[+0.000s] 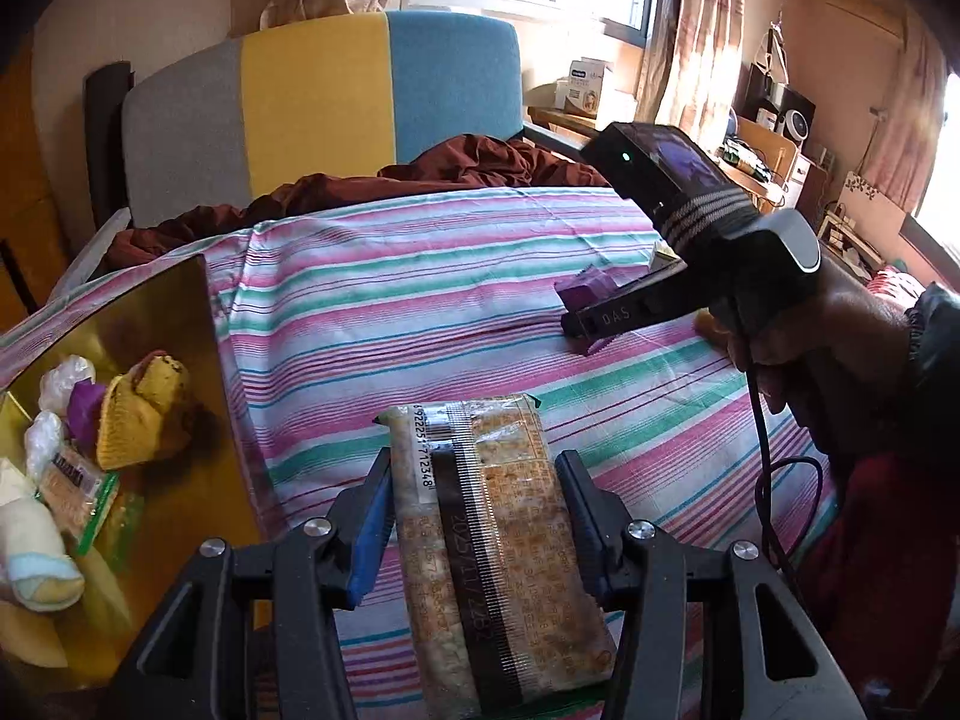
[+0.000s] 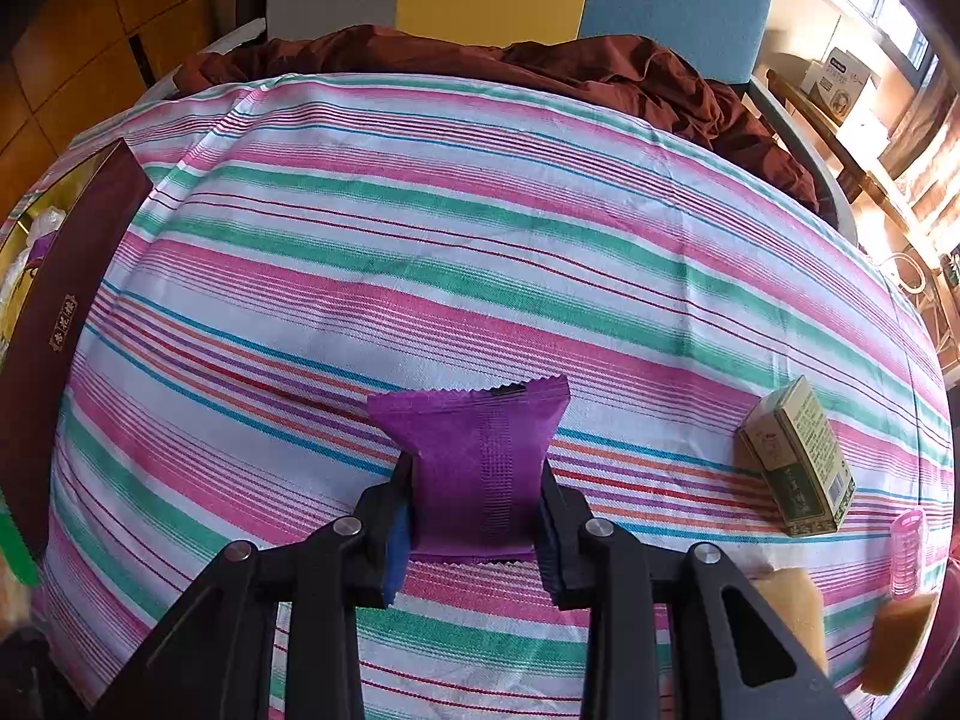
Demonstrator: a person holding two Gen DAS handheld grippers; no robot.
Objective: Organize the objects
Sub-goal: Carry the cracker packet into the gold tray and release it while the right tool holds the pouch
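A striped cloth (image 2: 420, 228) covers the desk. An open box (image 1: 180, 324) with a gold lining sits at the desk's left edge, holding snack packets and rolled socks. The left tongs (image 1: 474, 510) are clenched on a long cracker packet (image 1: 504, 540), held near that box. The right tongs (image 2: 477, 510) grasp a purple packet (image 2: 474, 456) over the desk's middle. A small green carton (image 2: 798, 456) lies near the right edge.

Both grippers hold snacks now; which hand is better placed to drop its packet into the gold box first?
Left. Its cracker packet sits right beside the gold box, while the right gripper holds its purple packet mid-bed, farther from it.
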